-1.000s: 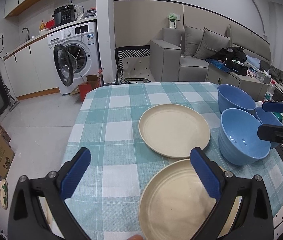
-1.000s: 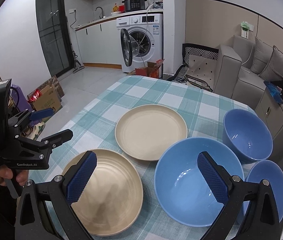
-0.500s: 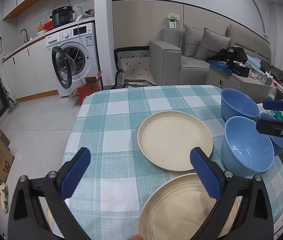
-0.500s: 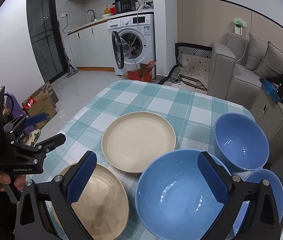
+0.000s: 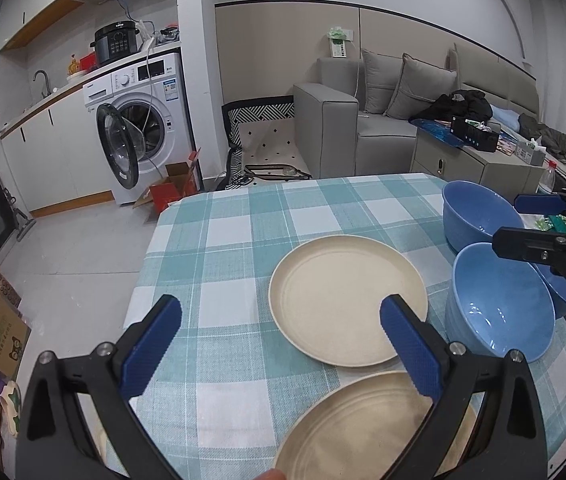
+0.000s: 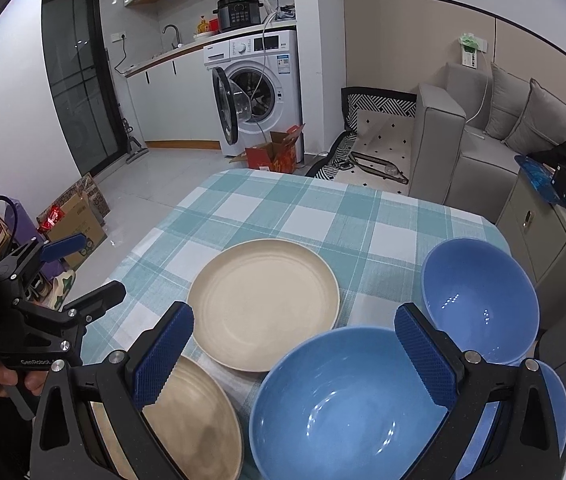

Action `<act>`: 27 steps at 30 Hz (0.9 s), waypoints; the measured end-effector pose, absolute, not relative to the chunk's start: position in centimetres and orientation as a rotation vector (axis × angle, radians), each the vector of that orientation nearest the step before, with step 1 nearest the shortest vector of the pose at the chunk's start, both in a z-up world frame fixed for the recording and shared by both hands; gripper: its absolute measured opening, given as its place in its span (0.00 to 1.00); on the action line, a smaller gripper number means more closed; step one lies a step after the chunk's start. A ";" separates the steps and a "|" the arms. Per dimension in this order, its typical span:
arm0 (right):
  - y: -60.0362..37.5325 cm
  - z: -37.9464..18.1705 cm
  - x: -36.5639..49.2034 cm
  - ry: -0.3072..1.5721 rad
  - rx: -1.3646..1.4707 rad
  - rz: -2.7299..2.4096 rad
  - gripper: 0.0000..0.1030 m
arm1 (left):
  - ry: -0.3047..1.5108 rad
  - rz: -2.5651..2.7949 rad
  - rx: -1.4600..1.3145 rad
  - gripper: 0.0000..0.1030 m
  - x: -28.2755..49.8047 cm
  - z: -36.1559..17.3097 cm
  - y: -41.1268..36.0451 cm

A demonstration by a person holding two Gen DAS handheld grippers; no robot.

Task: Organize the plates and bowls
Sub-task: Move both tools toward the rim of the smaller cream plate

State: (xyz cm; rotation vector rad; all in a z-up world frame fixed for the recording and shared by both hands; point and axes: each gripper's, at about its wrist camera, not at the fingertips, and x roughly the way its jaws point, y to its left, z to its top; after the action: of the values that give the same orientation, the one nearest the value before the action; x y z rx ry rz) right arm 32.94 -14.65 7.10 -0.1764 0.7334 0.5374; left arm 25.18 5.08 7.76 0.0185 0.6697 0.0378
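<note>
Left gripper (image 5: 281,326) spread wide, empty; near cream plate (image 5: 367,428) beneath its right finger. Right gripper (image 6: 294,346) likewise agape above near blue bowl (image 6: 347,404); second plate (image 6: 263,304) ahead between them.

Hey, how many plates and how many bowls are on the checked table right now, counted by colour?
Cream plates: 2, the far plate and the near plate.
Blue bowls: 3, the near bowl, the far bowl and the half-hidden bowl.
Total: 5

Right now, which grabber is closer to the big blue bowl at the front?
Right. The right gripper hangs just above the big blue bowl; the left gripper sits over the cream plates beside it.
</note>
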 end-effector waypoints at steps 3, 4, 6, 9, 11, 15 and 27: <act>-14.4 6.9 33.6 0.742 -0.179 0.529 0.99 | 0.675 0.034 0.012 0.98 25.7 7.7 5.1; -14.4 6.8 33.9 0.746 -0.176 0.531 0.99 | 0.676 0.034 0.010 0.98 25.9 7.6 5.1; -14.2 6.7 34.5 0.753 -0.175 0.529 0.99 | 0.681 0.038 0.009 0.98 26.3 7.5 5.2; -13.9 6.5 35.4 0.763 -0.181 0.524 0.99 | 0.687 0.041 0.007 0.98 26.9 7.3 5.4; -13.7 6.3 35.9 0.768 -0.183 0.520 0.99 | 0.694 0.044 -0.001 0.98 27.3 7.1 5.5; -13.5 5.5 37.3 0.803 -0.178 0.518 0.99 | 0.709 0.047 -0.014 0.98 28.2 6.5 5.8; -12.9 3.6 40.2 0.860 -0.188 0.512 0.99 | 0.758 0.061 -0.024 0.98 30.3 4.7 6.2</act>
State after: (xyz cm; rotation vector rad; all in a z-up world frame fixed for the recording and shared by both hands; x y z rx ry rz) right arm 40.20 -12.86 3.58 -0.1876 0.8602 0.5117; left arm 30.30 6.16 4.69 -0.0238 0.7579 0.0610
